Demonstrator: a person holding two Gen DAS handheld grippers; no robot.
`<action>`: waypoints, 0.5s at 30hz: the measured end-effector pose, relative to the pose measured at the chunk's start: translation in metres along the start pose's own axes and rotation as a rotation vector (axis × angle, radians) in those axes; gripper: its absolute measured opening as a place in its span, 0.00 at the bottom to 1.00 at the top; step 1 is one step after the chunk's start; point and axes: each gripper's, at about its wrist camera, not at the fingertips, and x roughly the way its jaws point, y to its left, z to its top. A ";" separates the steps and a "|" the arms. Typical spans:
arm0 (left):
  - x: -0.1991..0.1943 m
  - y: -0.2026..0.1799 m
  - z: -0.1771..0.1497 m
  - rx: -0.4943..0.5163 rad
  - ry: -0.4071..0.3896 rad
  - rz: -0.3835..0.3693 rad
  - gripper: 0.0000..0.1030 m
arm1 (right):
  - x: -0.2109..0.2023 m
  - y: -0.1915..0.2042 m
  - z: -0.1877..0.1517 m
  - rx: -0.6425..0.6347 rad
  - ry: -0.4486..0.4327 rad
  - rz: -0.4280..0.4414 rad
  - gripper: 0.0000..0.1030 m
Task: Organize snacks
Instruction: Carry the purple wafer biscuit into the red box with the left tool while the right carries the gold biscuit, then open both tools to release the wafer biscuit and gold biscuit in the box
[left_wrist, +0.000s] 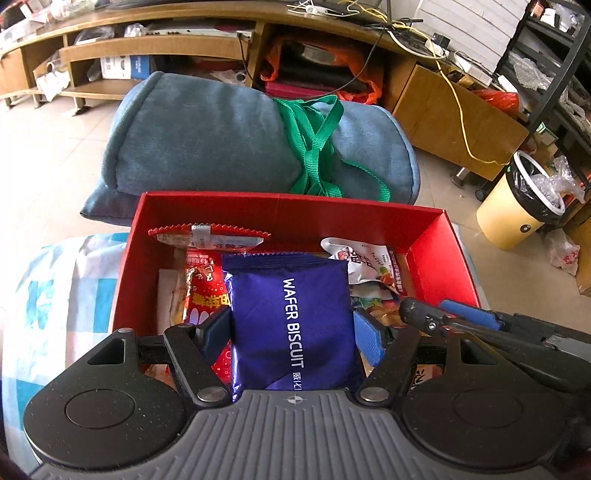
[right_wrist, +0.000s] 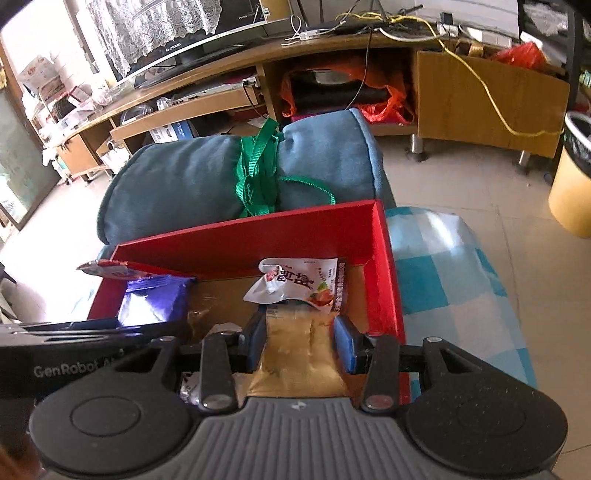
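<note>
Left gripper (left_wrist: 291, 332) pinching purple wafer biscuit pack (left_wrist: 291, 317), blue pads on both side edges, pack upright between the jaws over the red box (left_wrist: 288, 210). Ahead-left of left gripper: red-and-white packet (left_wrist: 208, 238) leaning on the box's far wall, red snack bag (left_wrist: 203, 291) just left of the wafer pack. Ahead-right: white snack pouch (left_wrist: 364, 258) lying in the box.

Right gripper (right_wrist: 301, 343) clamped on gold packet (right_wrist: 299, 354), jaws nearly pressed together with the packet's narrow body between the blue pads, inside the box's right end near the red side wall. White pouch (right_wrist: 299, 282) directly ahead of right gripper, touching or just past the gold packet's far end. Wafer pack (right_wrist: 155, 302) ahead-left, beside the left gripper's body.

Red box (right_wrist: 388, 266) sits on blue-and-white checked cloth (right_wrist: 443, 280). Rolled blue cushion (left_wrist: 229, 136) tied with green strap (left_wrist: 314, 147) just beyond the box's far wall. Yellow bin (left_wrist: 517, 206) on the floor, far ahead-right.
</note>
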 end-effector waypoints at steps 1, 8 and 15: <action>-0.001 0.000 0.000 -0.001 0.001 -0.006 0.73 | 0.000 -0.001 0.000 0.004 0.001 0.002 0.39; -0.007 -0.002 0.001 0.004 -0.009 -0.026 0.77 | -0.001 -0.002 -0.001 0.012 -0.002 -0.001 0.41; -0.016 -0.003 -0.006 0.026 -0.023 -0.008 0.79 | -0.009 0.004 -0.005 -0.028 -0.011 -0.032 0.42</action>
